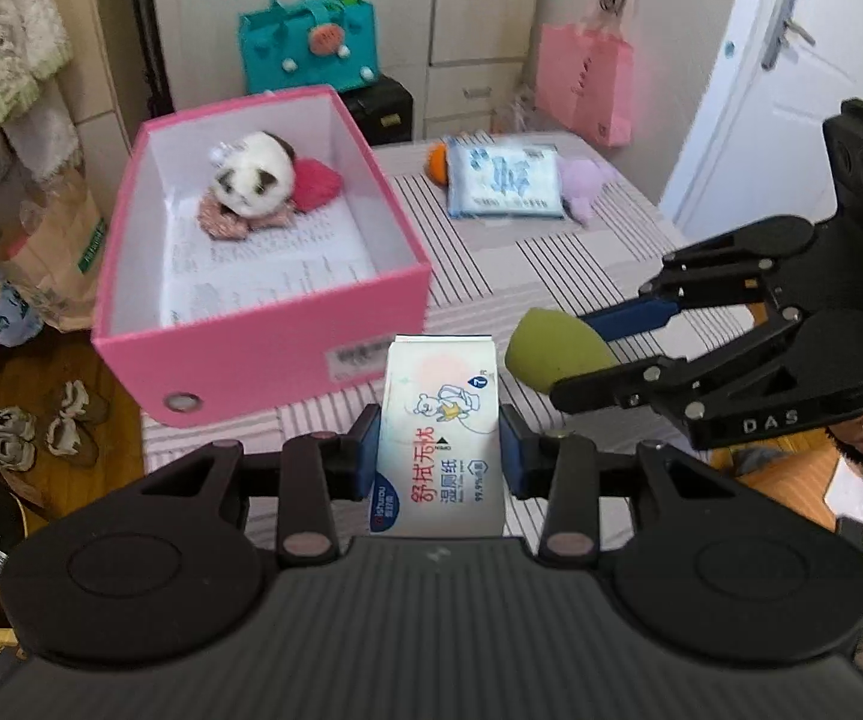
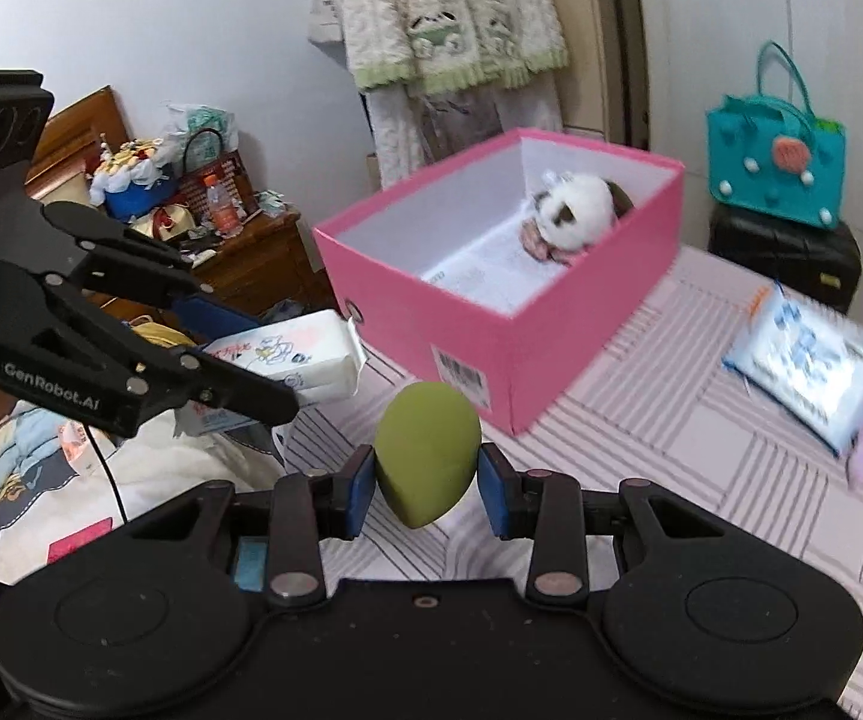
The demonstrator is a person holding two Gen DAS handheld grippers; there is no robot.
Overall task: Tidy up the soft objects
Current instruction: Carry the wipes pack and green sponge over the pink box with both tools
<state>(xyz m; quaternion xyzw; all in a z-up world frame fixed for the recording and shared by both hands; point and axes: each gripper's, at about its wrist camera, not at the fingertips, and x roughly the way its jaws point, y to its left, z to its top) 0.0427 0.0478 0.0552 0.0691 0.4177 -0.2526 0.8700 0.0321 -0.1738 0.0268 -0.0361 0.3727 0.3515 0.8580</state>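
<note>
The open pink cardboard box (image 1: 263,324) stood on the striped bedspread (image 1: 551,276), ahead of both grippers. The left gripper (image 1: 440,450) clamped a white rectangular wet-wipe pack (image 1: 440,420). The right gripper (image 2: 428,480) clamped 1 olive-green egg-shaped sponge (image 2: 428,456).

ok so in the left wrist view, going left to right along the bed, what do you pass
pink box → wipes pack held in the left gripper → green sponge held in the right gripper
</note>
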